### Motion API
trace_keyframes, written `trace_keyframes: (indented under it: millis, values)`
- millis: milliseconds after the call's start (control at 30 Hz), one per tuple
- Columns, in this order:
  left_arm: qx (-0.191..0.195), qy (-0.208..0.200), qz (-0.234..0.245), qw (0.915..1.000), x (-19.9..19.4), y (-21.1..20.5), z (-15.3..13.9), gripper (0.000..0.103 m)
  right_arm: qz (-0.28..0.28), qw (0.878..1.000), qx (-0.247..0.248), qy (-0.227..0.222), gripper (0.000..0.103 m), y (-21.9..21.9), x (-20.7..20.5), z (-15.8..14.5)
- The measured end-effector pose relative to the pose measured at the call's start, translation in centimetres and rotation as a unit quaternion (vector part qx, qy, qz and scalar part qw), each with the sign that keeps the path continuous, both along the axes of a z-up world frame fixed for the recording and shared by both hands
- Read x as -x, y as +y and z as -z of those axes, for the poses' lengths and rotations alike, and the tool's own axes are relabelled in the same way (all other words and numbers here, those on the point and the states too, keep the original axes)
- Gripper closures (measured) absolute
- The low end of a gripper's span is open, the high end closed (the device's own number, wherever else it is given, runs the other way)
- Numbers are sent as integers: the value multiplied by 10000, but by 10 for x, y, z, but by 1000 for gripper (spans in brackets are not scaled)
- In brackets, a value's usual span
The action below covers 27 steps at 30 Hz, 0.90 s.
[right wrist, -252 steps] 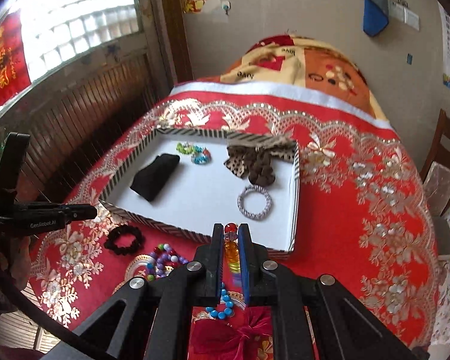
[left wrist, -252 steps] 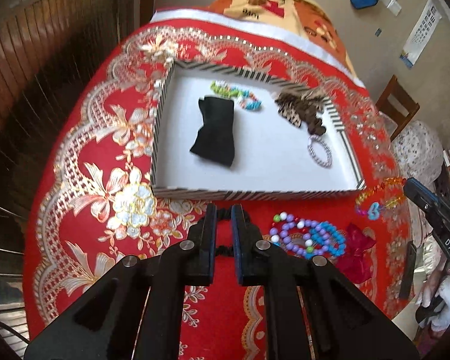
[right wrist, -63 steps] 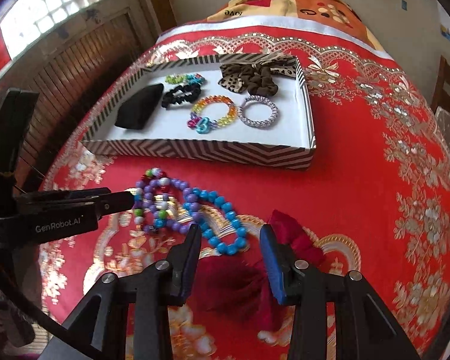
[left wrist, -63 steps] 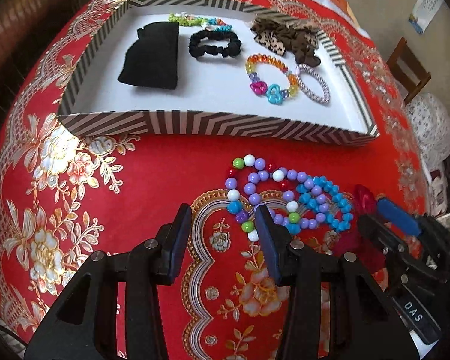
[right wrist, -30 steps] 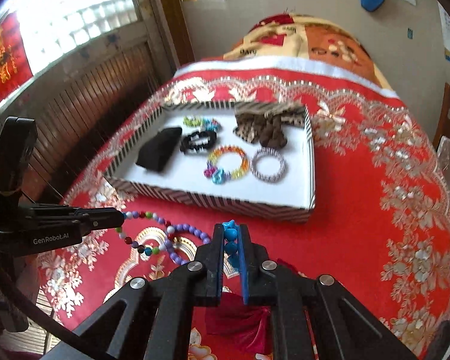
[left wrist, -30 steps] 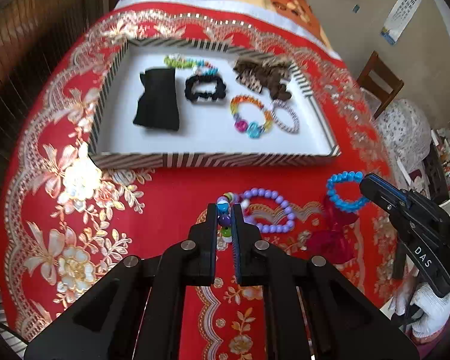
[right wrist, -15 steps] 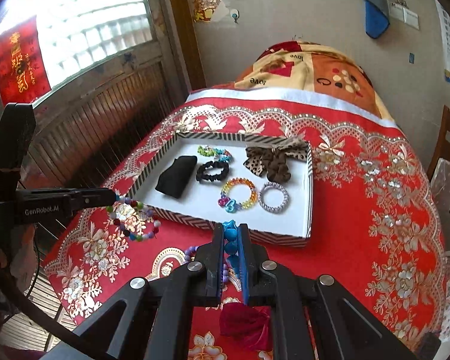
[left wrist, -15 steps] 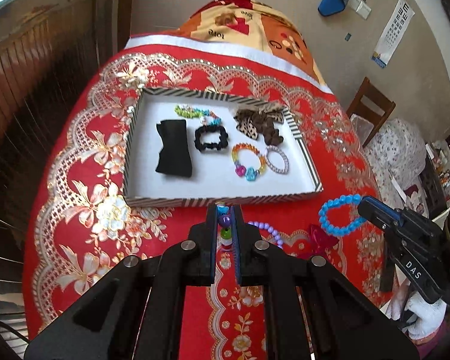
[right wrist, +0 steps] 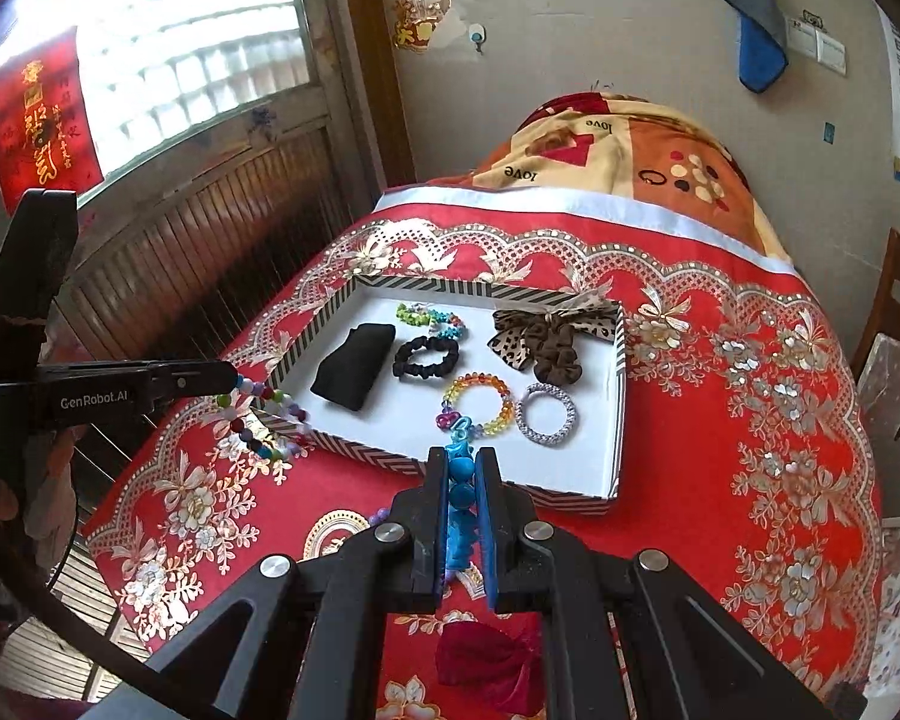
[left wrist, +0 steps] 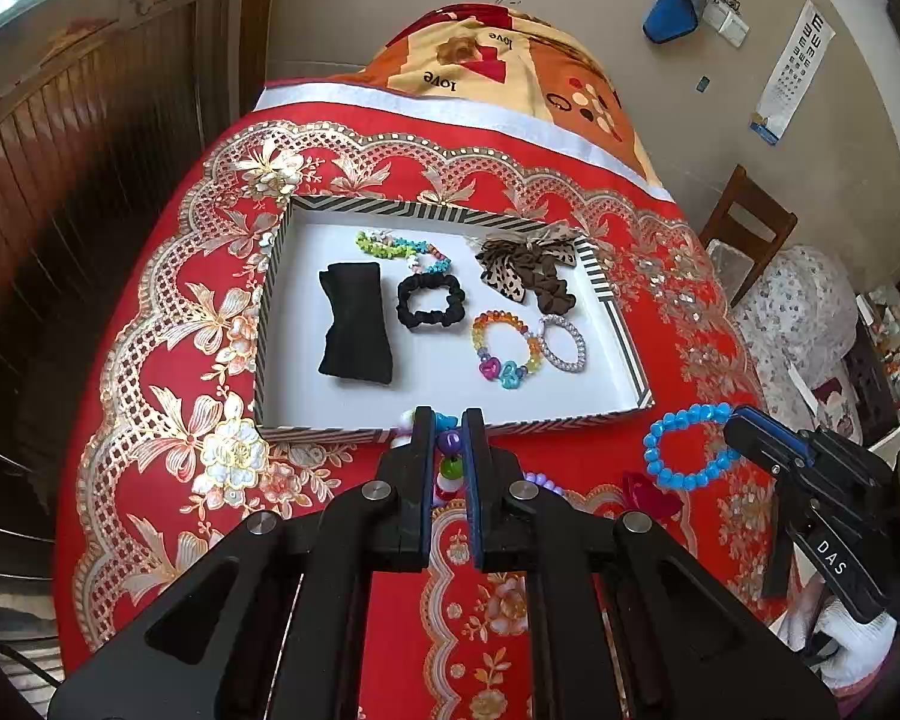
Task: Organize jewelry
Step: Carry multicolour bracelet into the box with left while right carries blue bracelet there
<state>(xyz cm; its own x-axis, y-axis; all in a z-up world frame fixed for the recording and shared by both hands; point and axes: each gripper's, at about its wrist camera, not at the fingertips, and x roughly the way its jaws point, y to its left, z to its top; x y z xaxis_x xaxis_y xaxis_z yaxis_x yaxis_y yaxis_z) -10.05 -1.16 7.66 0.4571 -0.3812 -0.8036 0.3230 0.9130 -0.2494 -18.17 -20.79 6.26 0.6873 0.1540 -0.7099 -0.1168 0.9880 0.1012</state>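
A striped-rim white tray [left wrist: 627,354] [right wrist: 619,420] holds a black pouch [left wrist: 354,323], a black scrunchie [left wrist: 431,300], a rainbow bead bracelet [left wrist: 504,345], a silver bracelet [left wrist: 563,343], a green-blue bracelet [left wrist: 399,247] and a leopard bow [left wrist: 525,269]. My left gripper [left wrist: 449,432] is shut on a multicoloured bead bracelet [right wrist: 258,420] and holds it above the tray's near-left corner. My right gripper [right wrist: 462,468] is shut on a blue bead bracelet [left wrist: 681,447], held in the air before the tray's front edge.
A purple bead bracelet [left wrist: 537,479] and a dark red bow [right wrist: 489,657] lie on the red cloth [right wrist: 750,420] in front of the tray. A wooden chair [left wrist: 747,228] stands at the right; a wooden wall [right wrist: 198,264] is at the left.
Both grippers, each shut on its bracelet, have risen and moved toward the tray. The multicoloured bracelet now hangs over the tray's near-left corner.
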Motion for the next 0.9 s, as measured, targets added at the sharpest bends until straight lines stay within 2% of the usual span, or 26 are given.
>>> trace_keyframes:
  millis: [900]
  values:
    - [-149, 183, -149, 9996, -52, -23, 17, 96, -59, 9998, -7, 191, 95, -16, -48, 12]
